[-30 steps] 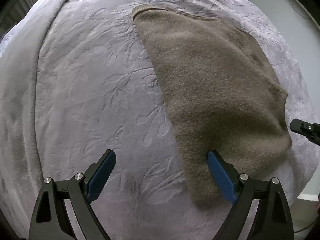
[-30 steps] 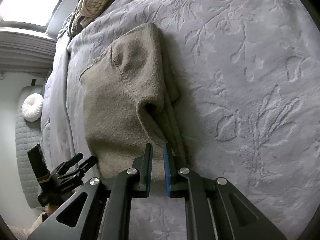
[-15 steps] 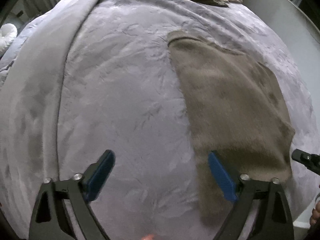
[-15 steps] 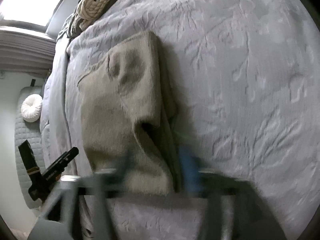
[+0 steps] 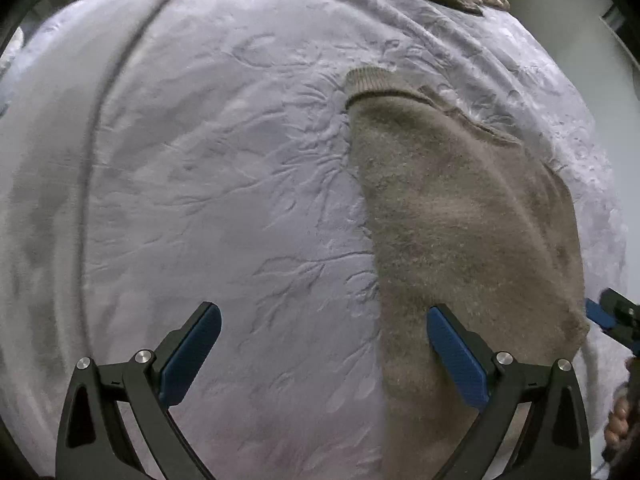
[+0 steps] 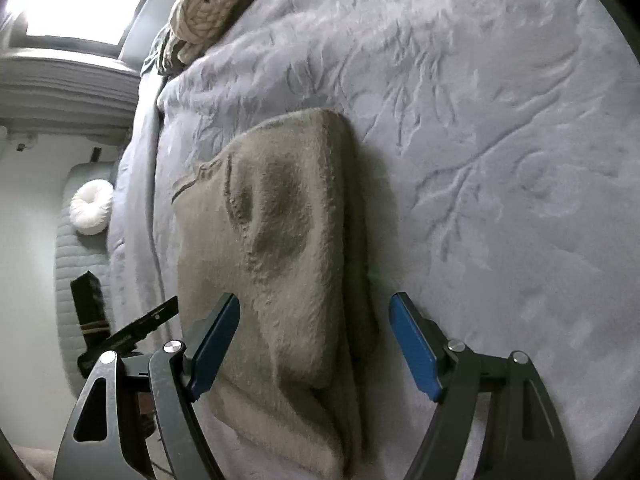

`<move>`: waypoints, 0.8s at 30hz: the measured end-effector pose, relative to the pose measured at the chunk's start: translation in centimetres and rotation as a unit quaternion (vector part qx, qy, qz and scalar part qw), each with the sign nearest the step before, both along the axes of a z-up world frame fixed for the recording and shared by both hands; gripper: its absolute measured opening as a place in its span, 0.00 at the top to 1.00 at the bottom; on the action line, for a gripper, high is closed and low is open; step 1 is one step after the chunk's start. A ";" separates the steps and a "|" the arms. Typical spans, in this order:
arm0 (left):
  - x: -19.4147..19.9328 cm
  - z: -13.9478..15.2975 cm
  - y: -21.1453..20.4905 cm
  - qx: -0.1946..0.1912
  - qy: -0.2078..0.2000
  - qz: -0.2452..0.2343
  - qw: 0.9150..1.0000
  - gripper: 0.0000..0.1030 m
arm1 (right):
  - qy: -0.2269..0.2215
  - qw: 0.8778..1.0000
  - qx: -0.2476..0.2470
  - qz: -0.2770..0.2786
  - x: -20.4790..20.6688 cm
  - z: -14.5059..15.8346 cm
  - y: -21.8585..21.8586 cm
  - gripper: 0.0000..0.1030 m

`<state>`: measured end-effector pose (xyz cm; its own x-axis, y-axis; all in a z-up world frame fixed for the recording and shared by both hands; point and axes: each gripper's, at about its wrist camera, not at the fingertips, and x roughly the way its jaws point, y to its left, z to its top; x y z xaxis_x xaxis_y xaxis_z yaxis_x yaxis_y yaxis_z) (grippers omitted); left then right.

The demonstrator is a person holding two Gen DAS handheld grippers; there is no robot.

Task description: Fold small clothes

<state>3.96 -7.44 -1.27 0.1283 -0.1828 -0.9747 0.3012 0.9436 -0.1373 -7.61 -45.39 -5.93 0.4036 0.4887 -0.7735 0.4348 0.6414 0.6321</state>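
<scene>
Right gripper (image 6: pixel 314 344) was pinched shut at the near edge of the sweater (image 6: pixel 280 240) a second ago; now its jaws are spread wide, holding nothing, straddling the near end of the fold. So the fold edge has been let go. Left gripper (image 5: pixel 320 356) same as before: jaws wide apart, empty, one blue pad over the sweater's near-left corner, the other over bare bedspread (image 5: pixel 200 200).

Sweater (image 5: pixel 460 220) lies folded lengthwise into a long strip on the bedspread, right of centre in the left view, collar at the far end. Top layer is lumpy (a hollow shows mid-panel in the right view).

My read: lengthwise fold is done and released; a crosswise fold is probably still left. Knitted pile (image 6: pixel 204 12) at the far edge of the bed is untouched.
</scene>
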 end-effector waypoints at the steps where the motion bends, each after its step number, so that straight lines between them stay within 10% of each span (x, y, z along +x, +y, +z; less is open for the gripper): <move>1: 0.3 -0.3 0.1 -0.008 0.004 0.002 1.000 0.00 | 0.003 1.000 0.007 0.002 0.2 -0.7 -0.2 0.22; 17: 2.4 -1.4 1.1 -0.208 0.064 0.022 0.976 0.00 | -0.032 0.989 0.096 0.104 6.5 -2.8 2.8 0.19; 24: 2.1 -4.1 -4.9 -0.185 0.099 -0.056 0.976 0.00 | -0.041 0.985 0.130 0.105 7.0 -4.1 2.9 0.19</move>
